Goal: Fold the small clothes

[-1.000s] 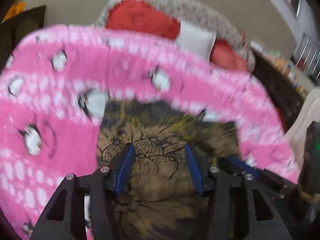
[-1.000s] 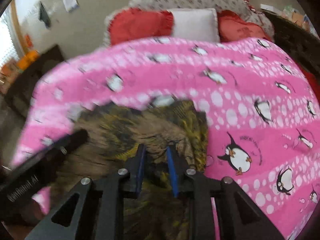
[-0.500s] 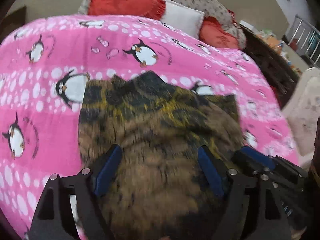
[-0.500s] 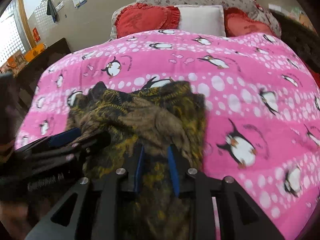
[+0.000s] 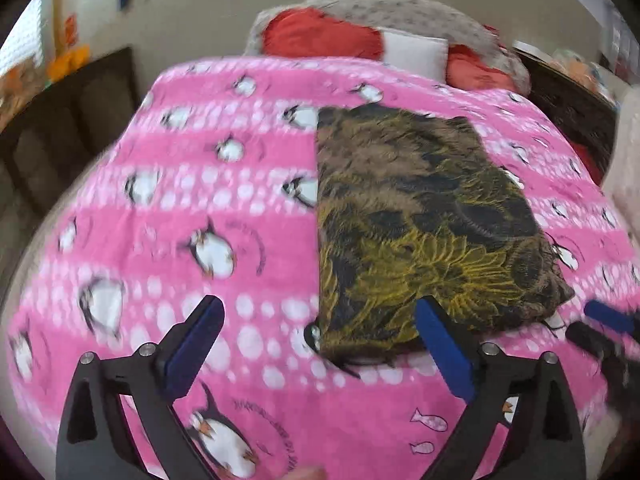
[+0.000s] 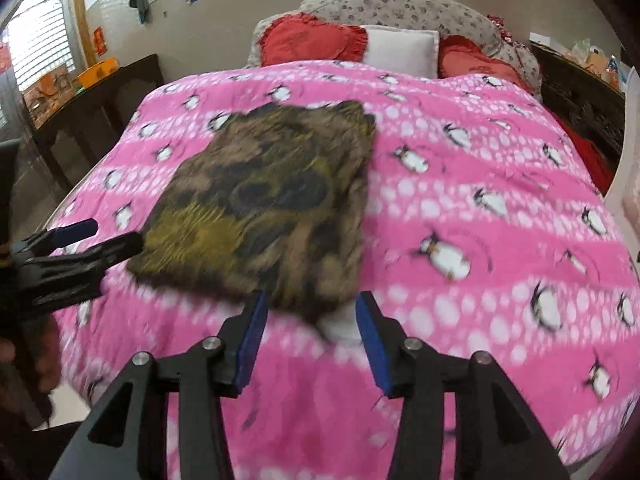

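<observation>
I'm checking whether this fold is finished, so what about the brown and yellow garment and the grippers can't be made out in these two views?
- Folded garment: right wrist view is motion-blurred, so layers and edge alignment are unreadable.
- Its near edge: left wrist view, partly behind the left gripper's finger.
- Its underside: hidden against the pink blanket.
- Right gripper: open, but its height above the blanket cannot be told.

A bed carries a pink penguin-print blanket [image 6: 460, 208]. A folded brown-and-yellow patterned garment [image 6: 272, 204] lies flat on it, at about 10 o'clock from the blanket's middle. Red heart-shaped cushions [image 6: 312, 42] and a white pillow [image 6: 400, 50] sit at 12 o'clock.
</observation>
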`<move>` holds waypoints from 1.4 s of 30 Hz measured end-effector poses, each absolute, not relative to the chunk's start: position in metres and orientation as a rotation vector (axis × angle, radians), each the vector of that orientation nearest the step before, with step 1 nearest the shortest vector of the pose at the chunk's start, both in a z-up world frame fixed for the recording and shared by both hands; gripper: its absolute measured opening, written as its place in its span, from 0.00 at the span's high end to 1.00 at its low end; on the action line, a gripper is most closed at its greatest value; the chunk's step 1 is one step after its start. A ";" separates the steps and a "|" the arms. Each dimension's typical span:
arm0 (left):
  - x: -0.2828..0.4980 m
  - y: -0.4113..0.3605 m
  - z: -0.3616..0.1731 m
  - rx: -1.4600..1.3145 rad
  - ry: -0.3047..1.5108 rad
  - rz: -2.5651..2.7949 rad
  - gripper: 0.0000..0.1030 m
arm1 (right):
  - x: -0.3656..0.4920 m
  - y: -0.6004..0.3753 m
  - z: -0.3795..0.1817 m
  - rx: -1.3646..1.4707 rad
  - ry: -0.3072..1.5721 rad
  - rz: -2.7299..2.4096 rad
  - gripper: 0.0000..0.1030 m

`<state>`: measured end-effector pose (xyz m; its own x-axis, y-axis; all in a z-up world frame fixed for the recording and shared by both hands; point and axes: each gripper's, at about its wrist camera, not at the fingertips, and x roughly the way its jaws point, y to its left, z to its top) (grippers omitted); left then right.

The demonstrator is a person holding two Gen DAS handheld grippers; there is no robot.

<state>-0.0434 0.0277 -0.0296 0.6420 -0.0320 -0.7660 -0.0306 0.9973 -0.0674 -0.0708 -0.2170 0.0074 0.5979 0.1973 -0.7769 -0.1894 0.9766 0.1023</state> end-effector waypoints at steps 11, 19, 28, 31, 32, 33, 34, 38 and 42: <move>-0.070 0.005 -0.003 -0.083 0.918 -0.026 0.37 | -0.106 -0.218 0.020 -0.009 0.865 0.206 0.53; -0.094 -0.003 0.008 -0.034 0.887 -0.025 0.36 | -0.131 -0.218 0.025 0.010 0.850 0.207 0.53; -0.127 -0.001 0.038 -0.033 0.802 -0.019 0.36 | -0.164 -0.218 0.053 0.025 0.770 0.202 0.53; -0.141 -0.003 0.050 -0.026 0.765 -0.018 0.36 | -0.176 -0.217 0.065 0.029 0.735 0.208 0.53; -0.146 -0.005 0.055 -0.023 0.750 -0.020 0.36 | -0.180 -0.216 0.070 0.028 0.720 0.207 0.53; -0.150 -0.006 0.058 -0.020 0.742 -0.021 0.36 | -0.184 -0.216 0.075 0.028 0.702 0.207 0.53; -0.154 -0.008 0.063 -0.015 0.730 -0.024 0.36 | -0.187 -0.217 0.079 0.027 0.690 0.206 0.53; -0.173 -0.013 0.080 -0.005 0.676 -0.029 0.36 | -0.207 -0.219 0.101 0.039 0.618 0.192 0.49; -0.187 -0.014 0.095 -0.007 0.643 -0.018 0.36 | -0.224 -0.227 0.116 0.067 0.571 0.146 0.33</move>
<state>-0.1873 -0.0143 0.0946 0.8000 -0.0191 -0.5997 0.0146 0.9998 -0.0124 -0.2240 -0.2267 0.1159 0.8314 0.1563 -0.5332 -0.1191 0.9874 0.1038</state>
